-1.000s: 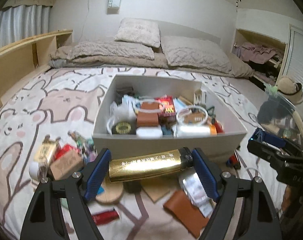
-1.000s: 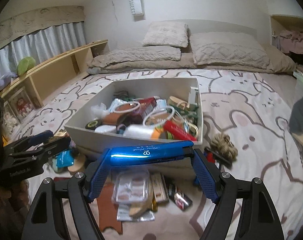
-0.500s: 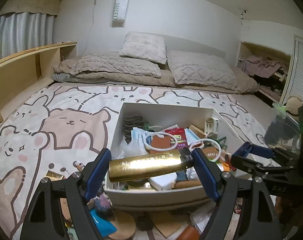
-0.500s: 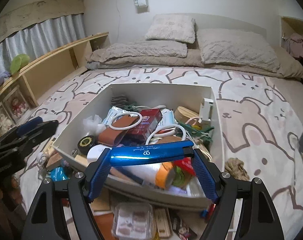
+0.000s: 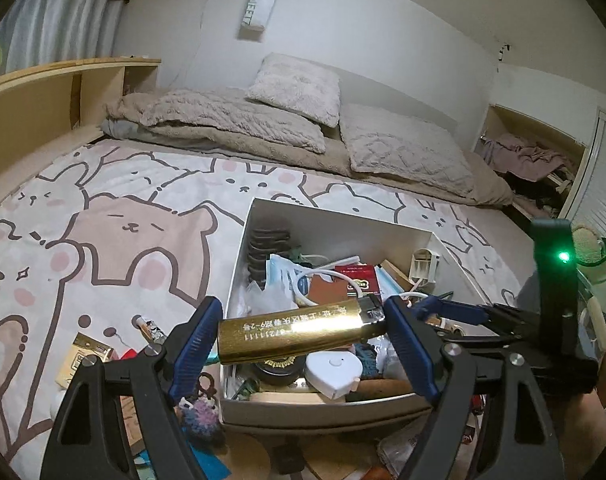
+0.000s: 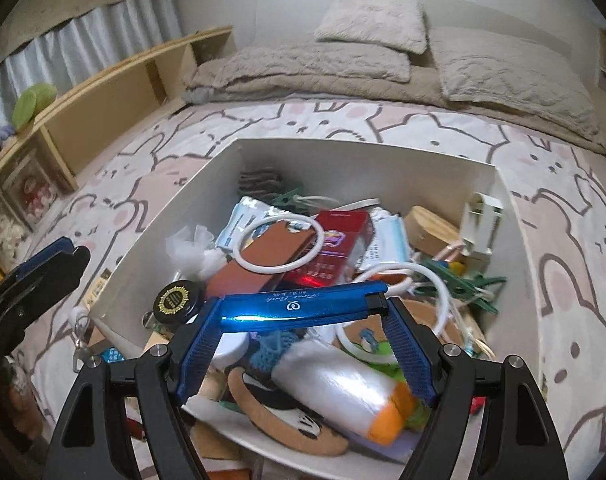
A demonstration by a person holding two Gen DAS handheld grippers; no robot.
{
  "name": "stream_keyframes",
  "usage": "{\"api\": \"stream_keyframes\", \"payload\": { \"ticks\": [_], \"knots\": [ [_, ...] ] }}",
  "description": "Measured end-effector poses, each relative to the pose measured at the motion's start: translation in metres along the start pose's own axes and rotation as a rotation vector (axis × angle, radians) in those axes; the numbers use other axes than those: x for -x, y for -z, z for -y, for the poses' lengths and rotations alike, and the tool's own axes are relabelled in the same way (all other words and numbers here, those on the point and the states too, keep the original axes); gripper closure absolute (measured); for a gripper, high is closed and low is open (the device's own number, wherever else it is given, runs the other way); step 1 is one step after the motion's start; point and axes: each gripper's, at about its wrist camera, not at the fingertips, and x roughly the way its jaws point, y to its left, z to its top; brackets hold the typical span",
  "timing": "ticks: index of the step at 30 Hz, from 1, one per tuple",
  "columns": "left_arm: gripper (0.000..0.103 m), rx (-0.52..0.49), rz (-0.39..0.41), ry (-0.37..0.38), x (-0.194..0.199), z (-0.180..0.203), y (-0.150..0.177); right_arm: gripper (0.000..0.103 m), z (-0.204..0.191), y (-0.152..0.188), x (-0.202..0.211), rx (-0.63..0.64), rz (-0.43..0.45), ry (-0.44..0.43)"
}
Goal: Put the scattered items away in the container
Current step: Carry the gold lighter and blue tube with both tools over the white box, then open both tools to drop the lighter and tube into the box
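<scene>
Gripping a gold lighter (image 5: pixel 291 330) end to end, the left gripper (image 5: pixel 303 332) is hanging over the near left part of the white box (image 5: pixel 343 220), its pads clenched on both ends. The right gripper (image 6: pixel 303 316) is clasping a blue lighter (image 6: pixel 303 306) lengthwise the same way, above the box's crowded middle. The box is sitting on the cartoon-animal bedspread (image 5: pixel 103 208), already heaped with small things. More clutter (image 5: pixel 87 356) is lying loose on the spread beside its left wall.
</scene>
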Motion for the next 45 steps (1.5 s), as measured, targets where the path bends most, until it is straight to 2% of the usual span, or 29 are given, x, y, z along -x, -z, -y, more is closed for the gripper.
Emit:
{"api": "stream_keyframes", "payload": {
  "ticks": [3, 4, 5, 6, 14, 19, 28, 34, 41, 45],
  "knots": [
    [0.020, 0.011, -0.002, 0.001, -0.001, -0.001, 0.000, 0.019, 0.002, -0.002, -0.004, -0.005, 0.010, 0.011],
    [0.020, 0.013, -0.002, -0.001, -0.001, -0.002, 0.000, 0.007, 0.003, -0.002, -0.004, -0.012, 0.019, 0.011],
    [0.020, 0.015, -0.002, -0.002, -0.001, -0.002, 0.000, 0.001, 0.005, -0.003, -0.003, -0.020, 0.027, 0.009],
    [0.020, 0.017, -0.003, -0.004, 0.000, -0.003, 0.000, 0.000, 0.006, -0.003, -0.001, -0.028, 0.035, 0.005],
    [0.020, 0.022, -0.019, 0.008, -0.002, -0.001, 0.002, 0.000, 0.032, 0.013, 0.021, -0.071, 0.064, 0.020],
    [0.020, 0.062, -0.058, 0.054, -0.009, 0.004, 0.003, 0.000, 0.049, 0.032, 0.037, -0.095, 0.083, 0.023],
    [0.020, 0.148, -0.094, 0.101, -0.020, 0.029, 0.002, 0.000, 0.048, 0.059, 0.058, -0.043, 0.159, 0.033],
    [0.020, 0.234, -0.160, 0.135, -0.040, 0.048, 0.005, 0.000, 0.041, 0.070, 0.065, 0.027, 0.190, 0.047],
    [0.020, 0.305, -0.248, 0.154, -0.063, 0.063, 0.011, 0.000, 0.051, 0.083, 0.073, 0.004, 0.218, -0.003],
    [0.020, 0.316, -0.252, 0.098, -0.068, 0.069, 0.009, 0.000, 0.055, 0.085, 0.075, 0.007, 0.224, 0.003]
  ]
}}
